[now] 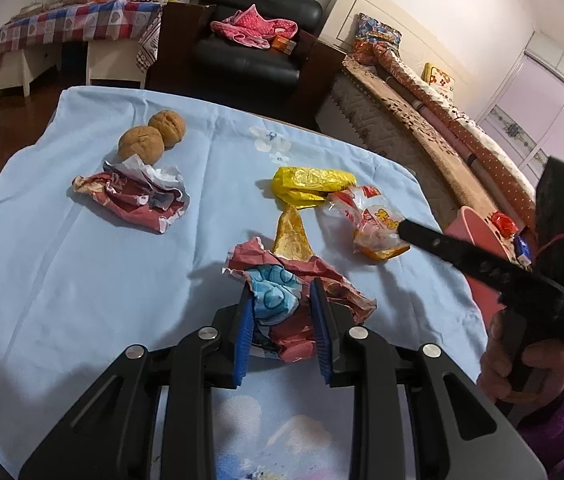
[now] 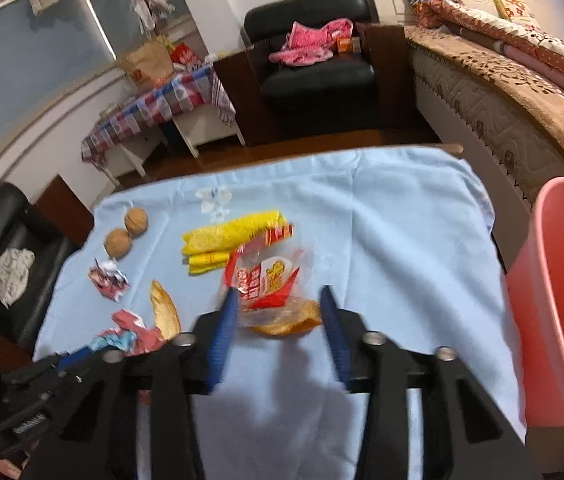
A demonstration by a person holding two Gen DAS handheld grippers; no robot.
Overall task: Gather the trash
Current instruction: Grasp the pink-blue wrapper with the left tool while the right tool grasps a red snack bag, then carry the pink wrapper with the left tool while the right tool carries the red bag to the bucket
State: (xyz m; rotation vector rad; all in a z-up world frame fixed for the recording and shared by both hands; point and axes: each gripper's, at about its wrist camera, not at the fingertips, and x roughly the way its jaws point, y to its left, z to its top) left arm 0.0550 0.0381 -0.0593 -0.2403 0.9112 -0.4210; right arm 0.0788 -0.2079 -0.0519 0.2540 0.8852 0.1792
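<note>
My left gripper (image 1: 281, 286) is shut on a crumpled red and blue wrapper (image 1: 278, 304) lying near the front of the light blue tablecloth (image 1: 82, 280). Both blue pads press its sides. My right gripper (image 2: 279, 290) is open around a clear red-printed plastic bag (image 2: 270, 276) with an orange scrap inside. The bag lies between the pads, and the right pad stands just apart from it. The left wrist view shows that bag (image 1: 370, 220) at the right gripper's fingertip (image 1: 404, 227).
A yellow bag (image 1: 314, 184), a tan husk (image 1: 292, 236), another crumpled red wrapper (image 1: 138, 196) and two walnuts (image 1: 142, 142) lie on the cloth. A pink bin (image 2: 562, 300) stands off the table's right edge. A person's hand in a purple sleeve (image 1: 562, 408) holds the right gripper.
</note>
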